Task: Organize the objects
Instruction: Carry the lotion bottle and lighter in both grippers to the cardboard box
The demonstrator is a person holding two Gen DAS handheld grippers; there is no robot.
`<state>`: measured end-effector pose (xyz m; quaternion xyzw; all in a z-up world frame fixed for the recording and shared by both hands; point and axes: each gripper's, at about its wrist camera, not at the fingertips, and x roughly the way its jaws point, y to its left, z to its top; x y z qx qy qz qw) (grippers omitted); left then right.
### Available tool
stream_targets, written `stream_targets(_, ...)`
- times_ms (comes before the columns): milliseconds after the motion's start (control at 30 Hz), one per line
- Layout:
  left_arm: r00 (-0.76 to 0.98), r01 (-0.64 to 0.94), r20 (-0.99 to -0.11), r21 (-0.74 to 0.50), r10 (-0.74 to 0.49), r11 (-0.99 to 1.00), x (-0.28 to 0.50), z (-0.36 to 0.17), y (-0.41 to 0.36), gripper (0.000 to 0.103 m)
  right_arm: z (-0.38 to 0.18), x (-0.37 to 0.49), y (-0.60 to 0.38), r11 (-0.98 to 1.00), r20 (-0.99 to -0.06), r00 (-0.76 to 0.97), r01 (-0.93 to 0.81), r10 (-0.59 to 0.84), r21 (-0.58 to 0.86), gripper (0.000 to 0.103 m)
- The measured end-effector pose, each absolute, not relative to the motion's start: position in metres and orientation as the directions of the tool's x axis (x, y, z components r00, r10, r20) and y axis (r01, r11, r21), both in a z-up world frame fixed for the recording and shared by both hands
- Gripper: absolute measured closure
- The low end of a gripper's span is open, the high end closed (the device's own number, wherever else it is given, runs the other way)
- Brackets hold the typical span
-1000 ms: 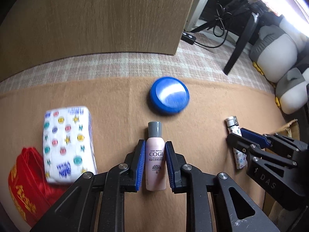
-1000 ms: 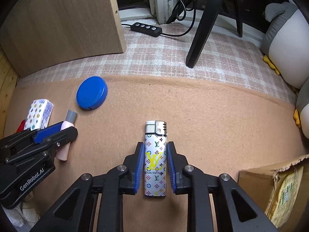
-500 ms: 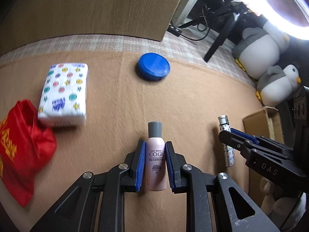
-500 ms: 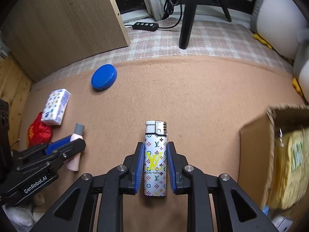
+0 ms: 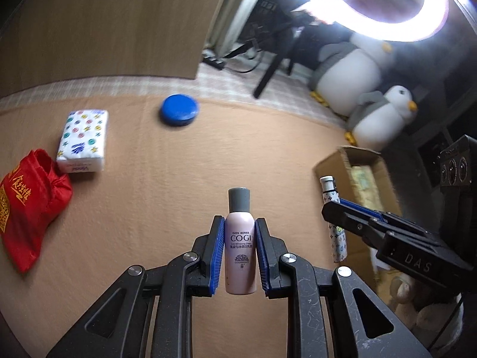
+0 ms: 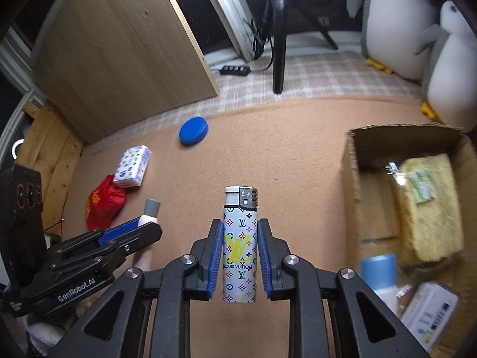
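My left gripper (image 5: 239, 223) is shut on a pink bottle (image 5: 240, 250) with a grey cap, held in the air above the tan carpet. My right gripper (image 6: 240, 225) is shut on a white patterned lighter (image 6: 240, 247), also held off the floor. Each gripper shows in the other's view: the right one with the lighter (image 5: 335, 217) at the right, the left one with the bottle (image 6: 147, 223) at the lower left. An open cardboard box (image 6: 354, 155) stands to the right of the lighter and holds a yellow sponge (image 6: 429, 205), a blue-capped bottle (image 6: 378, 274) and a small white pack (image 6: 429, 307).
On the carpet lie a blue round lid (image 5: 179, 109), a tissue pack (image 5: 83, 140) and a red pouch (image 5: 26, 205). Behind stand a wooden panel (image 6: 125, 56), a power strip (image 6: 235, 70), a tripod leg (image 6: 278, 59), two plush penguins (image 5: 381, 116) and a lit ring light (image 5: 378, 3).
Both grippers, still shut on the bottle and the lighter, have risen and drawn back from the floor. The cardboard box and its contents have come into view at the right.
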<state>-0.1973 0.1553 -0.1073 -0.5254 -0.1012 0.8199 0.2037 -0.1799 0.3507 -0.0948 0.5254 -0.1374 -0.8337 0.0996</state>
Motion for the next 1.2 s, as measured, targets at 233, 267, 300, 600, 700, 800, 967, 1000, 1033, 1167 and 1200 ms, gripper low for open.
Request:
stream_targets(233,-0.367,-0.309,-0.786,-0.401,0.497,-0.862,-0.178,-0.081,0.196,0.081,-0.063,-0.143,0.381,-0.950,-0.824,-0.496,0.012,-0.276,0.311,0.082)
stream_targets(267,-0.364,-0.323,-0.781,-0.404,0.507,-0.856,-0.174,-0.078,0.204,0.081,-0.060,-0.138,0.385,-0.951,-0.822,-0.502,0.008,-0.270,0.308,0.082)
stream_targets(300,-0.362,-0.334,-0.778,-0.406,0.514,-0.851,-0.172,-0.075,0.210,0.081,-0.057,-0.131,0.392,-0.953,-0.819,-0.511,0.001,-0.262,0.304,0.082)
stream_targets(600,-0.305,-0.438,-0.763,-0.419,0.570,-0.795,-0.147,-0.068,0.280,0.081,-0.045,-0.081,0.443,-0.963,-0.813,-0.556,-0.079,-0.171,0.256,0.082)
stream_targets(700,-0.281,-0.467,-0.767,-0.416,0.577,-0.780,-0.139,-0.071,0.304,0.081,-0.047,-0.067,0.462,-0.963,-0.817,-0.560,-0.118,-0.139,0.244,0.082)
stream_targets(800,-0.259,-0.487,-0.772,-0.416,0.581,-0.769,-0.135,-0.076,0.326,0.081,-0.051,-0.058,0.478,-0.959,-0.822,-0.557,-0.152,-0.119,0.241,0.082)
stream_targets(967,-0.237,-0.502,-0.785,-0.406,0.573,-0.764,-0.135,-0.084,0.351,0.081,-0.059,-0.049,0.497,-0.954,-0.831,-0.548,-0.189,-0.095,0.234,0.082)
stream_targets(1000,-0.235,-0.504,-0.788,-0.402,0.569,-0.765,-0.135,-0.085,0.356,0.081,-0.062,-0.048,0.501,-0.953,-0.834,-0.545,-0.196,-0.090,0.232,0.082)
stream_targets(1033,-0.233,-0.507,-0.790,-0.398,0.566,-0.765,-0.135,-0.086,0.358,0.081,-0.063,-0.048,0.503,-0.952,-0.835,-0.544,-0.201,-0.088,0.231,0.082)
stream_targets(1167,-0.231,-0.516,-0.797,-0.386,0.558,-0.764,-0.138,-0.089,0.369,0.081,-0.068,-0.045,0.512,-0.949,-0.839,-0.538,-0.214,-0.081,0.229,0.082)
stream_targets(1200,-0.229,-0.518,-0.798,-0.384,0.557,-0.764,-0.139,-0.090,0.371,0.081,-0.069,-0.046,0.514,-0.949,-0.840,-0.536,-0.216,-0.080,0.229,0.082)
